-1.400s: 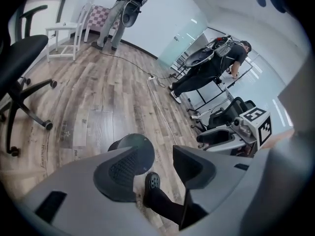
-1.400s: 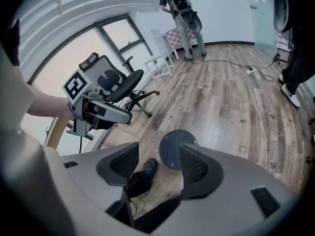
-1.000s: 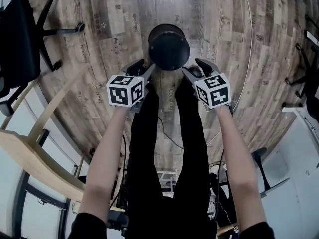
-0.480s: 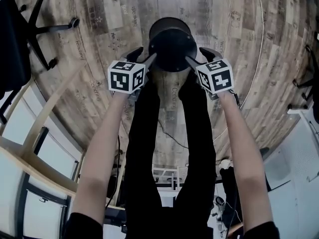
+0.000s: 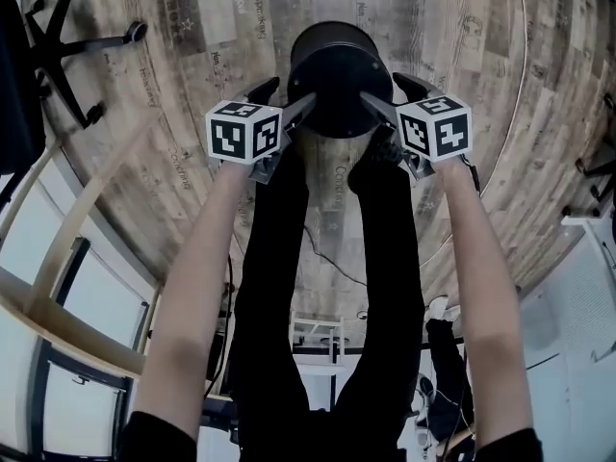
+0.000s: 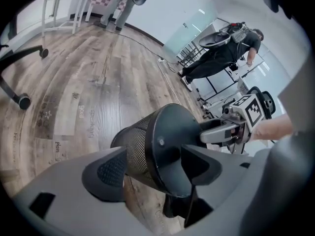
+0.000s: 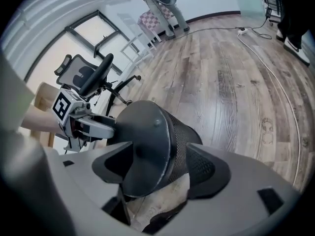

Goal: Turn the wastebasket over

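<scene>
Though just opened wide and pinching nothing, straddling the edge of the bin [image 5: 337,65]: so with the left hand-held gripper [image 5: 287,94] and the right hand-held gripper [image 5: 385,89], one jaw over the flat bottom, one beside the mesh. As for the bin, seemingly set bottom-up on the floor [image 5: 192,46]. Could catch that edge when pulling away and knock the bin over. Better to lift both straight off.

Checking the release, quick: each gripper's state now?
Left gripper: open, jaws just been opening, wastebasket between them.
Right gripper: open, jaws just been opening, wastebasket between them.
</scene>
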A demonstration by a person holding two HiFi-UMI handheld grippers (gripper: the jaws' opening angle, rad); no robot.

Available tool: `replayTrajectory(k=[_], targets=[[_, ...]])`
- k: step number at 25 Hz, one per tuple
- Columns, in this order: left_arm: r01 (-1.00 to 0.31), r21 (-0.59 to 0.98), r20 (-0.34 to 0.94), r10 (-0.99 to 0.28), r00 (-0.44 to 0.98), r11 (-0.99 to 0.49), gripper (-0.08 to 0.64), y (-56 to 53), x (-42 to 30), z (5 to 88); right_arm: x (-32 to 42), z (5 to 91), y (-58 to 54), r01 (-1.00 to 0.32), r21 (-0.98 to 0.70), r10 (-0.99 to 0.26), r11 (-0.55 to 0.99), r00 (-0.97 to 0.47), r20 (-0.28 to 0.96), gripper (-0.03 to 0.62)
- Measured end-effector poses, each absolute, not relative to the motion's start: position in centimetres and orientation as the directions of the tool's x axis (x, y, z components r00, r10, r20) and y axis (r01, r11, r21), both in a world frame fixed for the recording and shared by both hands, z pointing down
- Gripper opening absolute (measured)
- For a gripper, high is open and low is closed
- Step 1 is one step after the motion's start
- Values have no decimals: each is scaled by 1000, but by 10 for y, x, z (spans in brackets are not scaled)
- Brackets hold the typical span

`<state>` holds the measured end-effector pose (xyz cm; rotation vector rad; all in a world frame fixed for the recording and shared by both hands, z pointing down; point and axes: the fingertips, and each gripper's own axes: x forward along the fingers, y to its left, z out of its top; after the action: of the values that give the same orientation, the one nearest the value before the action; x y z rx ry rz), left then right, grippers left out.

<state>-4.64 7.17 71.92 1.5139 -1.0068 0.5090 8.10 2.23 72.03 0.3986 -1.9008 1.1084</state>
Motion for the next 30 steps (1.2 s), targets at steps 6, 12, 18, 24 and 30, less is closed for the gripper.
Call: replayTrajectory(k=[6,12,18,24,30], targets=[[-739,667,722,-322,612,90,340,69,-33,724,78,726,24,-617,-598,172,511,-609,775,319],[-698,709,691,-293,660,101,359,68,-33,728,78,729,23,-593,-649,213,477,-638,740,328],[-712,697,703,-277,654,88,359,71,-33,726,79,725,25,-615,-623,197,483,-617,762,328],[-739,672,717,-296,631,53,357,80,-41,714,71,714,34,-615,-609,168,501,-621,766,327],[-759,650,716,-350,604,20,357,56,-50,699,64,700,11,-623,-604,103,497,-649,754,327]])
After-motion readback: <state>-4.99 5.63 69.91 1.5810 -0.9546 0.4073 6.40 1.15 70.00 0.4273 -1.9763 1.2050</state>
